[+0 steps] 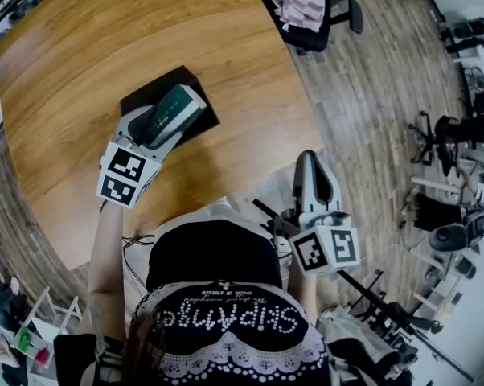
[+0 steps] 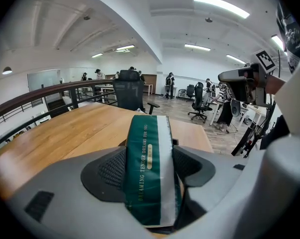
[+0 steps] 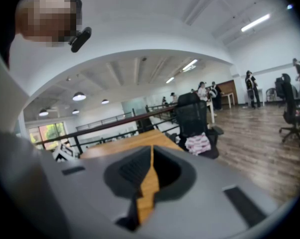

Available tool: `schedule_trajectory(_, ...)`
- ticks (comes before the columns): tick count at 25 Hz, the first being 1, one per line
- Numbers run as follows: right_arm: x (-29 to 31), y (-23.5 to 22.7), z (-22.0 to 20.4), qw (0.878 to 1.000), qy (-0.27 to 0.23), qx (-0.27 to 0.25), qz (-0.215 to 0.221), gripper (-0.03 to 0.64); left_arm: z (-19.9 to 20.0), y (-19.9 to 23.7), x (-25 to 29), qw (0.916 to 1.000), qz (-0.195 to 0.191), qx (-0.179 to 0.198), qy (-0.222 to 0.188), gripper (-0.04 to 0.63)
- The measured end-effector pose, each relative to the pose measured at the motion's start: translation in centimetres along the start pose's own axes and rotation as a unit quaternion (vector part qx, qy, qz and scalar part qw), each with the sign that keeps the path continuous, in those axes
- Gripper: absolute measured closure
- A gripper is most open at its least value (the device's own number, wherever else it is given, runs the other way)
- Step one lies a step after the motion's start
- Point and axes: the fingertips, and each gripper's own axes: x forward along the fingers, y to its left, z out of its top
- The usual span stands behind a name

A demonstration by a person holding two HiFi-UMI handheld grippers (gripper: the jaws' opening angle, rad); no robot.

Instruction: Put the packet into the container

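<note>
A green and white packet (image 1: 173, 111) (image 2: 150, 168) sits clamped between the jaws of my left gripper (image 1: 163, 117) (image 2: 151, 169), held lengthwise over the black container (image 1: 198, 88) on the wooden table (image 1: 105, 47). The container's dark edge (image 2: 176, 142) just shows behind the packet in the left gripper view. My right gripper (image 1: 313, 174) (image 3: 150, 172) hangs off the table's near right edge, its jaws closed to a thin slit with nothing between them.
A black office chair with a pink checked cloth (image 1: 300, 2) (image 3: 200, 142) stands at the table's far right. More chairs and stands (image 1: 455, 127) crowd the wooden floor to the right. People stand far off in the room (image 2: 169, 86).
</note>
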Motion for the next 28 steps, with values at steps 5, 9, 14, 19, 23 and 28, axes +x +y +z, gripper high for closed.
schedule_trajectory(5,-0.2,-0.2,-0.2,1.0,0.002,0.002,-0.003,0.58,-0.6,-0.4,0.6,0.9999,-0.009,0.004,0.014,0.273)
schedule_trajectory(9,-0.3,-0.2,-0.2,1.0,0.002,0.002,-0.004,0.58,-1.5,-0.4,1.4,0.9995,-0.014,0.0,0.029,0.273)
schedule_trajectory(14,-0.2,-0.3,-0.1,1.0,0.003,0.002,-0.005,0.58,-2.3,-0.3,2.2,0.9985,-0.016,0.002,0.052,0.273)
schedule_trajectory(19,-0.3,-0.3,-0.1,1.0,0.003,0.002,-0.006,0.58,-3.3,-0.4,2.8,0.9972,-0.016,0.005,0.073,0.273)
schedule_trajectory(23,-0.3,-0.3,-0.1,1.0,0.004,0.002,-0.006,0.58,-3.8,-0.5,3.0,0.9959,-0.014,0.019,0.088,0.273)
schedule_trajectory(28,-0.4,-0.3,-0.1,1.0,0.003,0.003,-0.004,0.58,-4.5,-0.8,3.4,0.9928,-0.013,0.036,0.113,0.273)
